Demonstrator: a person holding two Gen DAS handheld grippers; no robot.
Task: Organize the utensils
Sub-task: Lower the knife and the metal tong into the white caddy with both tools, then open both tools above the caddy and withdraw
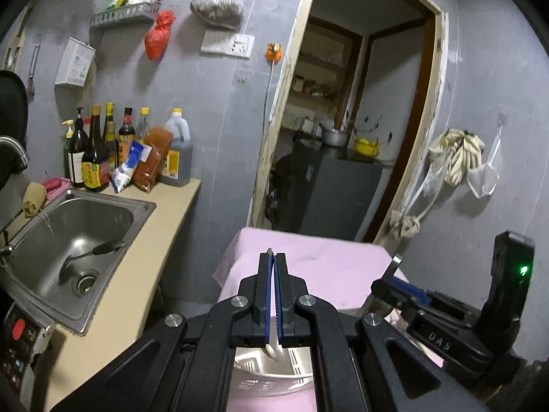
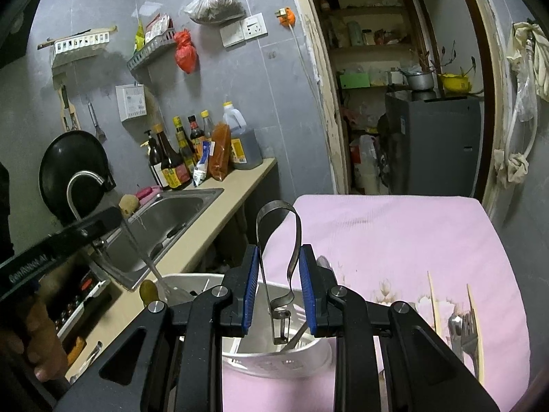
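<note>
The left gripper (image 1: 273,257) is nipped tight on a thin utensil (image 1: 273,345), its pale end hanging over the white basket (image 1: 302,364). The right gripper (image 2: 279,257), marked "DAS", holds a looped metal peeler (image 2: 279,240) above the same basket. The left unit reads "GenRobot.AI". Right of the basket, a fork (image 2: 470,334) lies on the pink cloth (image 2: 394,233).

A table draped in pink quilted cloth (image 2: 394,240) carries a white perforated plastic basket (image 2: 274,365), two pale wooden chopsticks (image 2: 433,305) and a steel fork (image 2: 470,336).
</note>
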